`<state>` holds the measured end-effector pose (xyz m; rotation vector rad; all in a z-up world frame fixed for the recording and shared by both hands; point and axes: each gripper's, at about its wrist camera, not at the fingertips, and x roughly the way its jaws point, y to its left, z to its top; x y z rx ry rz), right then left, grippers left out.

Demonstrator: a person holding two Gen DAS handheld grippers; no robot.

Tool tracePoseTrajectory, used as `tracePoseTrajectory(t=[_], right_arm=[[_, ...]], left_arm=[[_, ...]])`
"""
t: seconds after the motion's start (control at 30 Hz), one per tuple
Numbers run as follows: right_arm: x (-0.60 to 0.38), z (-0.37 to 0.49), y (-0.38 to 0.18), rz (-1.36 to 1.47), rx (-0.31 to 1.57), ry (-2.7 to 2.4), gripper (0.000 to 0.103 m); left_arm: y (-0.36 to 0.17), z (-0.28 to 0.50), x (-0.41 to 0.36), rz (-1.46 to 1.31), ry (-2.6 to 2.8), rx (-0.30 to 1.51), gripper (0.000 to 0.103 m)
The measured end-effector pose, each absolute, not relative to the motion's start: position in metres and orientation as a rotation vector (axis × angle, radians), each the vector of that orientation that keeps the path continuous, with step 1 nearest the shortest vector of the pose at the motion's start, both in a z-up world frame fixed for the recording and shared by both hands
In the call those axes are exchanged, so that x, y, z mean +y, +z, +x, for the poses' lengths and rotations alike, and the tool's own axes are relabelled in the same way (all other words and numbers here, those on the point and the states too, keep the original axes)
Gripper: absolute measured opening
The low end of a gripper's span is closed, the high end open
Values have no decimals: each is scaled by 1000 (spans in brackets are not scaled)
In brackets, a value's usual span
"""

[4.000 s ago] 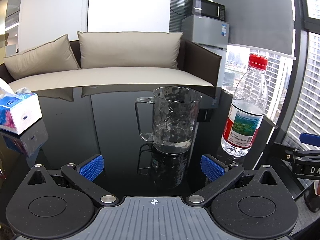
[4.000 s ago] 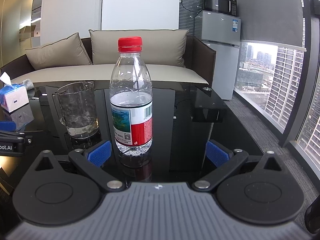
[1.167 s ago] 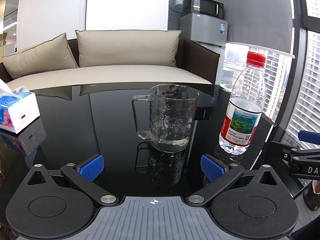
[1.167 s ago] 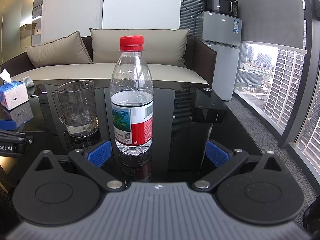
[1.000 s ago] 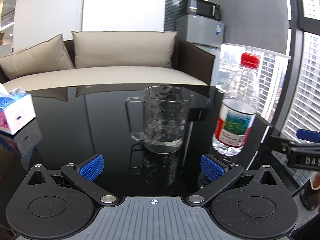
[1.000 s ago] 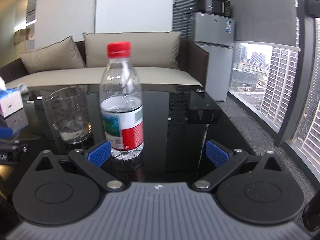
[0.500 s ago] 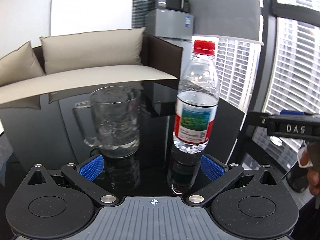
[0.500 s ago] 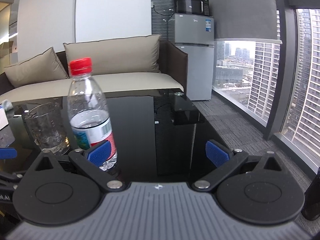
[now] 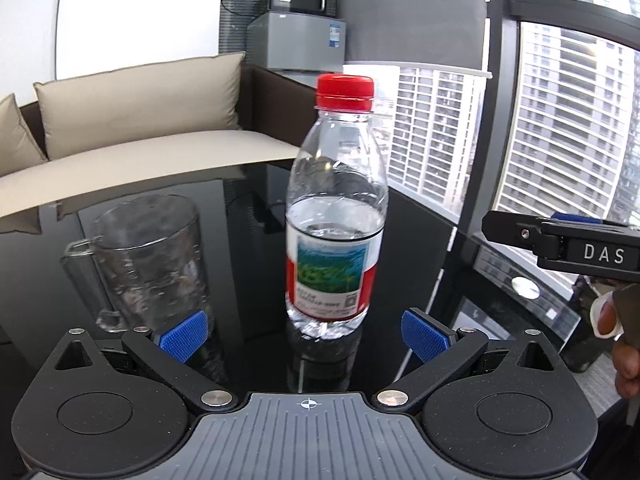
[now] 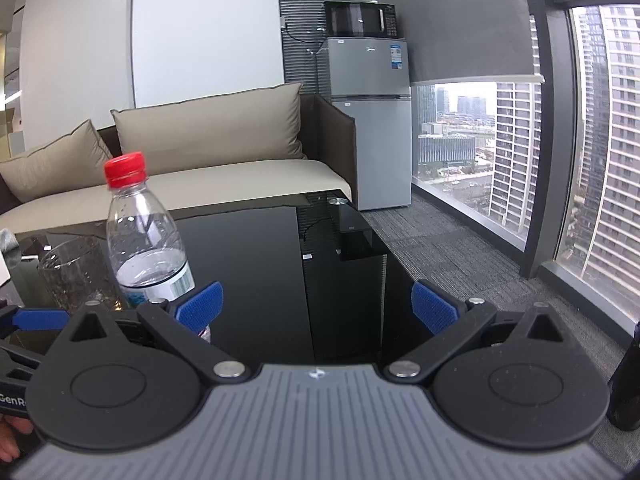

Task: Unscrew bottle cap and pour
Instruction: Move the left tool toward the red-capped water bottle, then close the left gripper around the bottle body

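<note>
A clear water bottle with a red cap stands upright on the black glass table, about half full. My left gripper is open, and the bottle stands just beyond the gap between its blue pads, apart from them. A clear glass mug stands to the bottle's left. In the right wrist view the bottle and the mug sit at the far left. My right gripper is open with only bare table between its fingers. The right gripper also shows at the right edge of the left wrist view, held by a hand.
A beige sofa with cushions runs along the table's far side. A grey fridge with a microwave on top stands in the corner. Tall windows line the right side, where the table's edge drops to carpet.
My left gripper has swung right, bringing the bottle from its right side to the centre of its view. My right gripper has swung right too, and the bottle has slid to its far left.
</note>
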<state>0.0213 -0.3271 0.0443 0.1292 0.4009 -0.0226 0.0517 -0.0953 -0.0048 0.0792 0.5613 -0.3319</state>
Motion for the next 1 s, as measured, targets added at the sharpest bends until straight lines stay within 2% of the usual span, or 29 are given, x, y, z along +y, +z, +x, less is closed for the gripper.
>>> tracePoseTrajectory(t=[0.27, 0.67, 0.9, 0.97, 1.0], right_arm=[[-335, 29, 39, 164, 431, -56, 103], [-334, 35, 36, 155, 455, -59, 103], [-338, 37, 37, 178, 453, -78, 103], [-338, 37, 38, 181, 451, -84, 103], [-339, 37, 38, 183, 451, -88, 103]], left_arm=[[-10, 75, -109, 79, -349, 554, 102], [-15, 86, -136, 162, -380, 452, 102], [-12, 96, -134, 90, -399, 507, 102], [-12, 97, -135, 104, -401, 502, 98], [-13, 96, -137, 143, -394, 485, 93]])
